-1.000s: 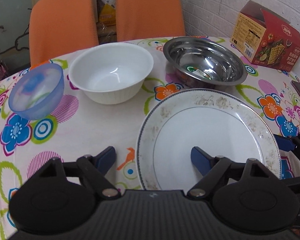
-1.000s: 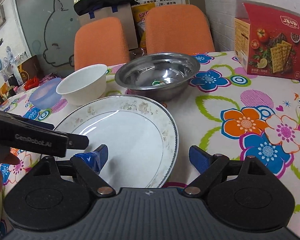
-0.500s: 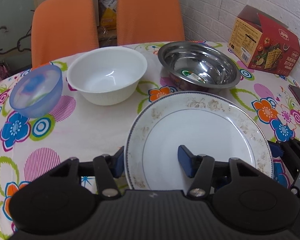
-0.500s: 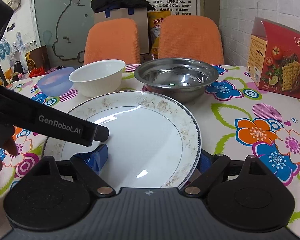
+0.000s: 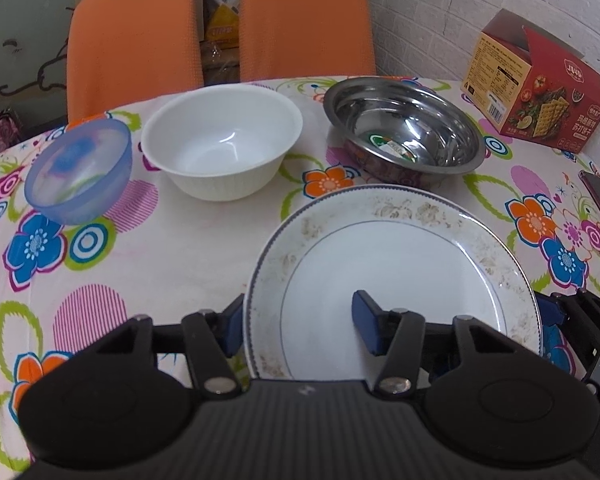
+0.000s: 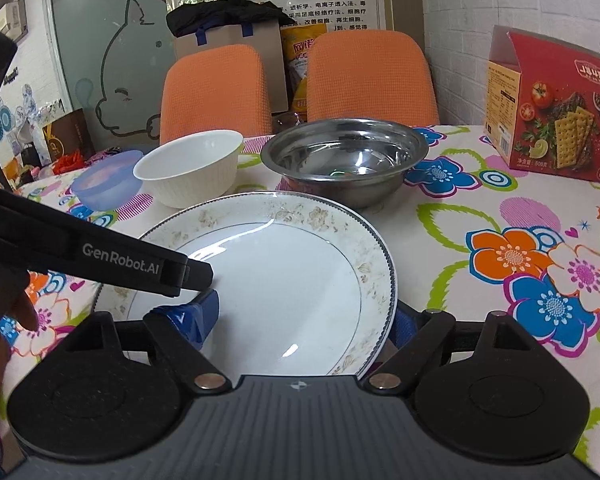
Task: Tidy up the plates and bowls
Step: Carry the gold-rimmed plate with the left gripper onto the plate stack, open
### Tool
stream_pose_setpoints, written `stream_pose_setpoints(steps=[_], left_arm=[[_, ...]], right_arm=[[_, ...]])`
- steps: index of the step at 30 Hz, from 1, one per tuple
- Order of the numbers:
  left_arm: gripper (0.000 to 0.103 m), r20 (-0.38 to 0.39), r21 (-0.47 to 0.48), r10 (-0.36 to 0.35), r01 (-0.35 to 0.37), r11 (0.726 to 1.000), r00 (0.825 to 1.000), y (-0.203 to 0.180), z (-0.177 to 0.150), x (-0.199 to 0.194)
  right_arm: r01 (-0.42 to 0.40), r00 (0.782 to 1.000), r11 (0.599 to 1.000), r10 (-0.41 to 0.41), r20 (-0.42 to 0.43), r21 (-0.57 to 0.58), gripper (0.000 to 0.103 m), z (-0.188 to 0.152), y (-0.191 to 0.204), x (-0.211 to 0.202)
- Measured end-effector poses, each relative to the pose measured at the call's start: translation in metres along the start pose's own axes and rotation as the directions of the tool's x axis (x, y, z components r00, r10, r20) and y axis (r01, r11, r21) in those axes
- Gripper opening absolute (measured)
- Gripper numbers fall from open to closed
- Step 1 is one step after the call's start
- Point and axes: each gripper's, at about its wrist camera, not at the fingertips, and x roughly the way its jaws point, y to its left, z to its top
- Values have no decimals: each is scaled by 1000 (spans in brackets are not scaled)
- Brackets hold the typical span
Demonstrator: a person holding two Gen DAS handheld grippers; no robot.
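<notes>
Both sides are on the big floral-rimmed plate [image 5: 392, 264] at the near edge of the counter [image 5: 172, 248]. The left hand-held gripper [image 5: 300, 316] straddles the plate's left rim, one blue pad outside and one over the white middle, part-closed, though I can't tell if it's actually pinching. The right hand-held gripper [image 6: 304, 320] does the same on the right rim. Behind the plate sit the steel bowl [image 5: 404, 128], the white bowl [image 5: 220, 140] and the blue plastic bowl [image 5: 80, 172], all apart in a row.
</notes>
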Motion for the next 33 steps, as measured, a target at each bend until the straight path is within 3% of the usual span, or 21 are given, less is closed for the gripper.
stream_pose_setpoints(steps=[10,17,26,33], left_arm=[[54,82,4,-1,1,1000,997,2,-14,-62],[53,160,-33,90,-86,996,983,31,-45,-135],[53,143,-144,240,-220,965,960,107,-114,-187],[52,87,-239,259,-232,943,962,148,-164,-184]], right_arm=[[19,999,1000,-19,27,19,73,0,17,-29],[-2,994,999,7,107,-43,73,2,55,-76],[-160,980,981,172,104,-113,74,-15,135,-94],[-271,961,951,275,7,-149,73,-42,189,-84]])
